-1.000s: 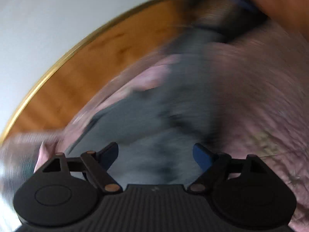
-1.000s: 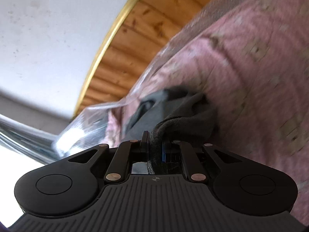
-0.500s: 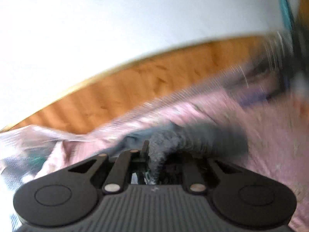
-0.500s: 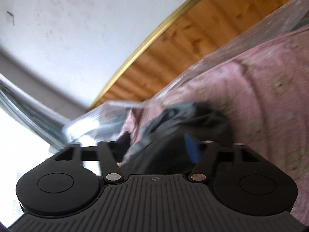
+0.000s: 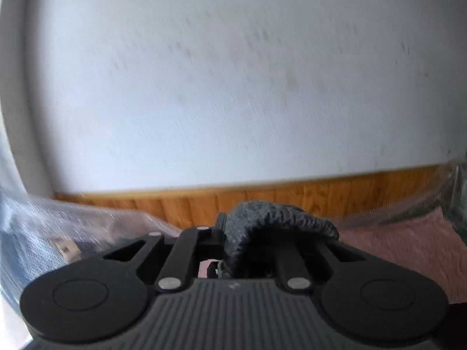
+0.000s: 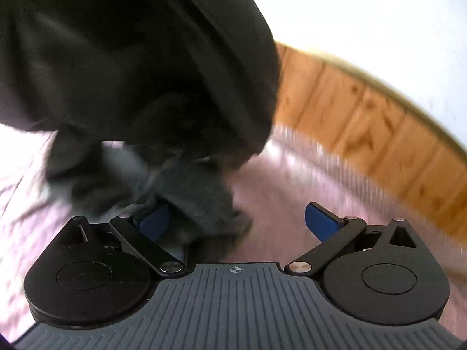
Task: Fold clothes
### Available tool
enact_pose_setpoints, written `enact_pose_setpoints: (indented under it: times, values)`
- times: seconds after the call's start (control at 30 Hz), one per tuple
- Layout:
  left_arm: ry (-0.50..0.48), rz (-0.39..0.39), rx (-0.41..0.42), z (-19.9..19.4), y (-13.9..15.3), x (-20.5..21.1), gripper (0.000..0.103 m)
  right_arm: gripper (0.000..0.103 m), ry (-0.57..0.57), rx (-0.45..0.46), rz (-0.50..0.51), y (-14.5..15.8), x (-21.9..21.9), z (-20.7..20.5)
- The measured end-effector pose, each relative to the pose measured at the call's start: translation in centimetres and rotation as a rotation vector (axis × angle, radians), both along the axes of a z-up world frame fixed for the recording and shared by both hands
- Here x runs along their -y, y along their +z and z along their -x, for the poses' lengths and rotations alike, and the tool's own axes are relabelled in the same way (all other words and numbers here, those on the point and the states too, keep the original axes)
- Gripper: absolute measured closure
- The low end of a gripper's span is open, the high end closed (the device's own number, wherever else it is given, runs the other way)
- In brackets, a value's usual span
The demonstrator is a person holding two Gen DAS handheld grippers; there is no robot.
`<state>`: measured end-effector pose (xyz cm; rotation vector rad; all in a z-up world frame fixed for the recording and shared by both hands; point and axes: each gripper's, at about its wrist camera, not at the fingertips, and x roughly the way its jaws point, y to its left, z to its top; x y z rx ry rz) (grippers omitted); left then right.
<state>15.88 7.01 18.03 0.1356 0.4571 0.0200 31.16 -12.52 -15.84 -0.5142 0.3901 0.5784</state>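
pink patterned bedspread lies under the dark grey knitted garment; left gripper pinches it, right gripper is opening, pads off it.

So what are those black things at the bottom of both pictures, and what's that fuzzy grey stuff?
Those black things are grabbing tools. A person holds one in each hand, and a small camera on each looks out along its two fingers, so each picture is one tool's own view. The left gripper is shut on a fuzzy dark grey knitted garment, pinching a fold of it. The right gripper has blue pads and its jaws are opening; that cloth lies between them, against one pad, but isn't squeezed. Underneath lies a pink patterned bedcover. Behind are a wooden panel and a white wall.
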Motion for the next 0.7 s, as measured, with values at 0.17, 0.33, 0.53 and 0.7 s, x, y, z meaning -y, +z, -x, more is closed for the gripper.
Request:
enact_pose_setpoints:
  times: [0.17, 0.33, 0.53, 0.7]
  values:
    - [0.042, -0.047, 0.028, 2.4, 4.8, -1.3, 0.092, 0.003, 0.202, 0.051, -0.091, 5.6, -2.9, -4.4]
    - [0.06, -0.039, 0.013, 3.4, 6.2, -1.3, 0.091, 0.002, 0.622, 0.03, -0.025, 8.9, -7.0, -6.4]
    - [0.092, -0.032, 0.014, 3.3, 5.4, -2.6, 0.091, 0.1, 0.779, -0.168, 0.266, 2.2, -12.7, -8.5]
    - [0.026, 0.025, 0.105, 1.3, 6.2, -4.4, 0.091, 0.1, 0.4, -0.168, 0.006, 8.9, -1.5, -12.4]
